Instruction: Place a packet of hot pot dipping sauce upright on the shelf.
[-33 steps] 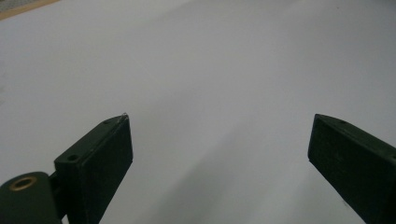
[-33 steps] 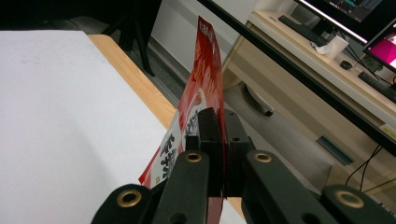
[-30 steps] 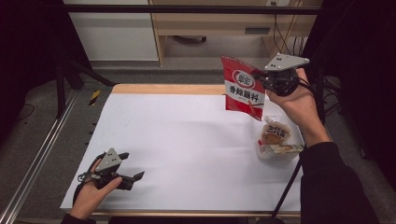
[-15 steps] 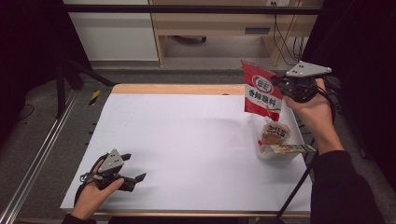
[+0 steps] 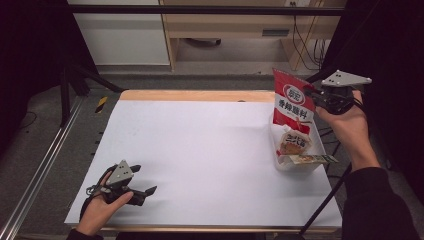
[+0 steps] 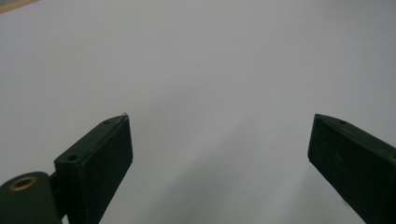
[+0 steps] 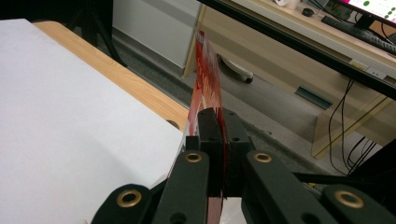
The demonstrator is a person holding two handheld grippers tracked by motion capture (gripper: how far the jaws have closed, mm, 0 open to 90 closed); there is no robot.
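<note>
Bag (image 5: 294, 102) hangs upright, clamped in my right gripper (image 5: 320, 95), directly above bin (image 5: 300, 167); left gripper (image 5: 142, 192) wide, idle.

White-topped table (image 5: 200, 145) with wood far edge; white cabinet (image 5: 120, 35), wooden desk (image 5: 240, 30) behind; grey floor (image 5: 45, 140).

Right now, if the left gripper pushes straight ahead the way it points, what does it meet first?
Probably nothing. The left gripper, open and low over the white table, points right across bare surface. The clear container sits beyond and farther back, seemingly off that line; depth is unclear.
</note>
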